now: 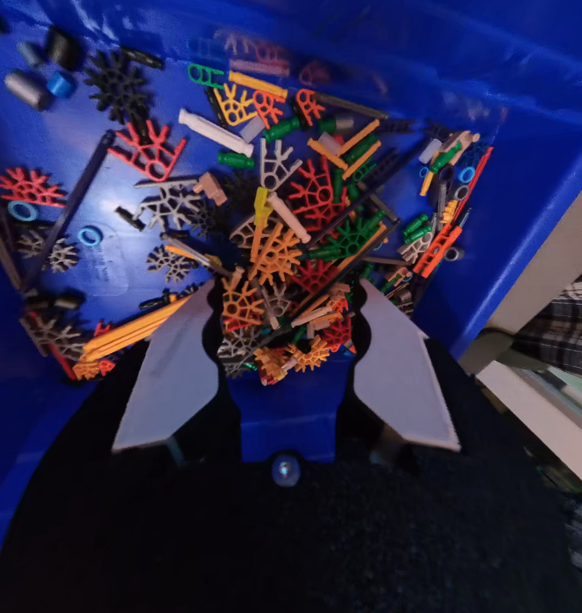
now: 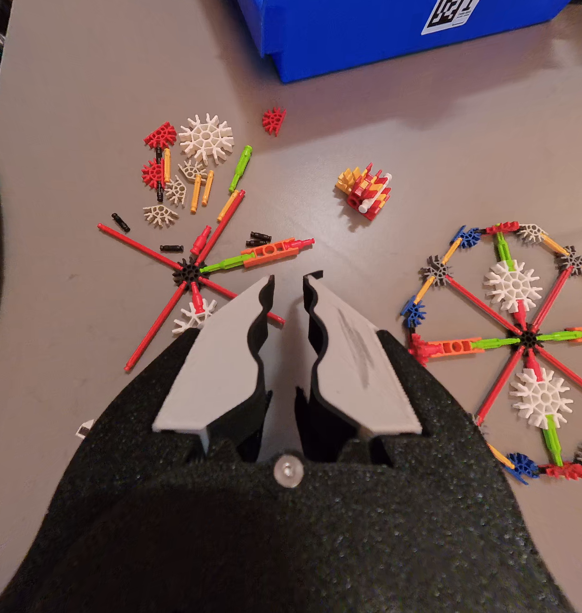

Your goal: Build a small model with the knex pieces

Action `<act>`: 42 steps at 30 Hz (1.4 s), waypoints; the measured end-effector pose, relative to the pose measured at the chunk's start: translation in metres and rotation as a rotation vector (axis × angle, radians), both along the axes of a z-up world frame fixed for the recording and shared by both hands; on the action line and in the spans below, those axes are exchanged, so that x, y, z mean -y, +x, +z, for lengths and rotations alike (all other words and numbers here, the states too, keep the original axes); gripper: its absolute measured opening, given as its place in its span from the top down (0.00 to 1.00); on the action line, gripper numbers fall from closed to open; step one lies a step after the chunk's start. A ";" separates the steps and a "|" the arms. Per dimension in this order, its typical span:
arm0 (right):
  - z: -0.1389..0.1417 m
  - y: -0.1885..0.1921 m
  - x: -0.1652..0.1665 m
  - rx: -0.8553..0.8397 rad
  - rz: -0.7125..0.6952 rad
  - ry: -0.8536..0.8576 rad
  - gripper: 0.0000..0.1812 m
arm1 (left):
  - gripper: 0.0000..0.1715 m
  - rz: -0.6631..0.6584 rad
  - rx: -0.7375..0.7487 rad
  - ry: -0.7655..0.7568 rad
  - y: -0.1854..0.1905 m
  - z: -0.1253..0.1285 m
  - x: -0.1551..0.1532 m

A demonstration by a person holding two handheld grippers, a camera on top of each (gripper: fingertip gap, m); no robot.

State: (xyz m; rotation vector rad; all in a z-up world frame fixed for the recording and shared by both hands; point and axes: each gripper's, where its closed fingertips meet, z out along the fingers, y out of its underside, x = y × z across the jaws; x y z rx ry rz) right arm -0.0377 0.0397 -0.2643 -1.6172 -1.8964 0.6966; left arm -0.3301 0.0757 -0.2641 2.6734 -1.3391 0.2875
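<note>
Left gripper (image 1: 287, 318) hangs inside the blue bin (image 1: 482, 99), jaws spread wide around the near side of a heap of construction-toy pieces (image 1: 303, 252) banked toward the bin's right wall; whether the fingertips touch any piece is unclear through the blur; nothing is visibly pinched. Risk, as a judgement: the heap is a tangle of toothed connectors and thin rods; closing here could snag several at once, or flick a rod aside, since slick hard plastic slides against the smooth finger faces. Pieces are rigid moulded plastic; snowflake-shaped and fan-shaped connectors in red, orange, grey, black; slender rods in yellow, white, dark blue; small blue rings (image 1: 90, 235) lie loose on the bin's glossy floor toward its left wall. Right gripper (image 2: 288, 278) hovers above the grey table (image 2: 415, 149), jaws nearly together with a narrow gap, empty. Just beyond its left finger lies a half-built spoked piece (image 2: 190, 270); black hub, red rods, one red rod passing under the fingertip; a descent could knock it apart. Loose connectors and rods (image 2: 190, 166) are scattered toward the table's far left; a finished wheel (image 2: 521, 338) sits at its right edge; a small red-and-yellow block (image 2: 366, 192) sits between; the bin's matte outer wall stands at the far edge.
</note>
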 end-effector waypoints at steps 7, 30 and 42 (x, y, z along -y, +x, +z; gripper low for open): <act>0.000 0.000 0.000 0.001 -0.002 0.004 0.91 | 0.69 0.114 -0.065 0.263 -0.033 0.028 -0.057; 0.001 0.000 0.001 0.001 0.003 0.006 0.91 | 0.86 -0.056 -0.193 0.462 -0.037 -0.009 -0.106; 0.002 0.000 0.001 -0.002 0.004 0.009 0.91 | 1.00 -0.117 -0.192 0.446 -0.033 -0.011 -0.095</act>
